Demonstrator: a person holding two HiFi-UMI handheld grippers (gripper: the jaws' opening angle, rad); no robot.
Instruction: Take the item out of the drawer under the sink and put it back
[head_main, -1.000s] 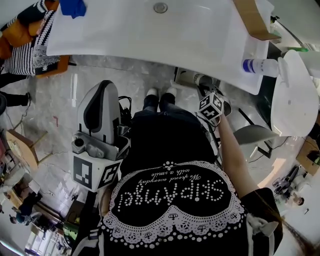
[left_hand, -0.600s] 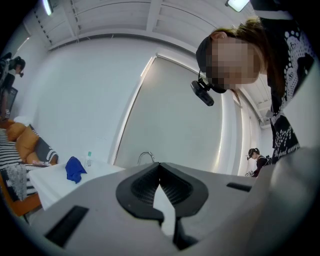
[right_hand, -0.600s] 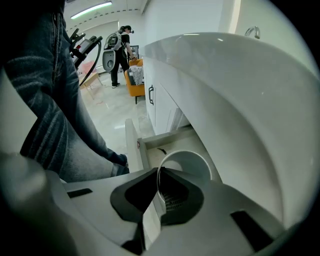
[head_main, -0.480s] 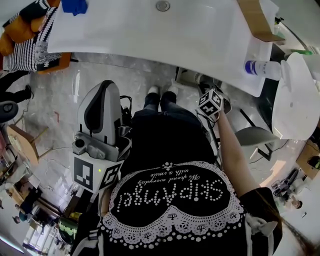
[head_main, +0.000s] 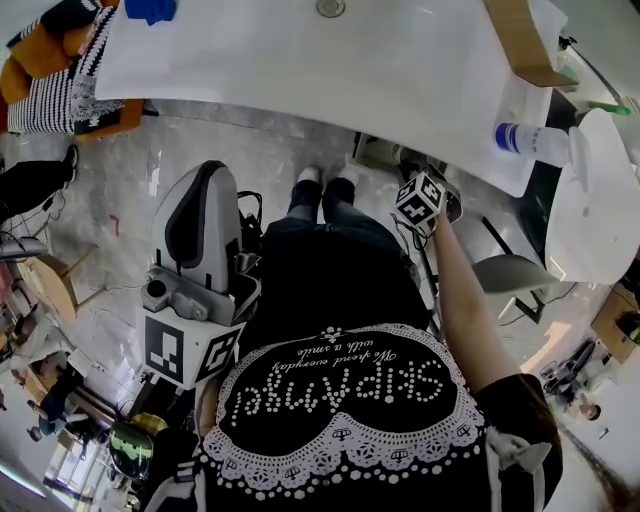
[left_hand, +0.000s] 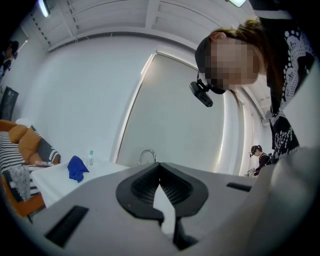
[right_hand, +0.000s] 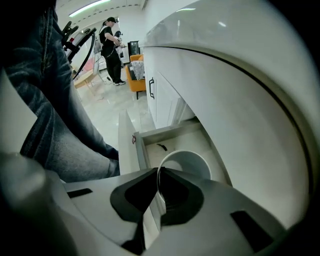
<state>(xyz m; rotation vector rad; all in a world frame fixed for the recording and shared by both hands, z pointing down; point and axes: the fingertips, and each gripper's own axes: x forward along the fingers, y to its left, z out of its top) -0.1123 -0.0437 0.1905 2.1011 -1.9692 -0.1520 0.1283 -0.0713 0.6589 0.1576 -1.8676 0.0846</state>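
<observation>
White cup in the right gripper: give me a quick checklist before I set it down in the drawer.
1. Grip: right gripper jaws pinch the white cup by its rim: ok.
2. Drawer standing open: ok.
3. Cup above the drawer's inside: ok, as far as the right gripper view shows.
4. Landing spot free: cannot tell; the cup hides the floor under it, and a small dark object lies beyond it.
5. Left gripper out of the way, shut and empty: ok.
</observation>
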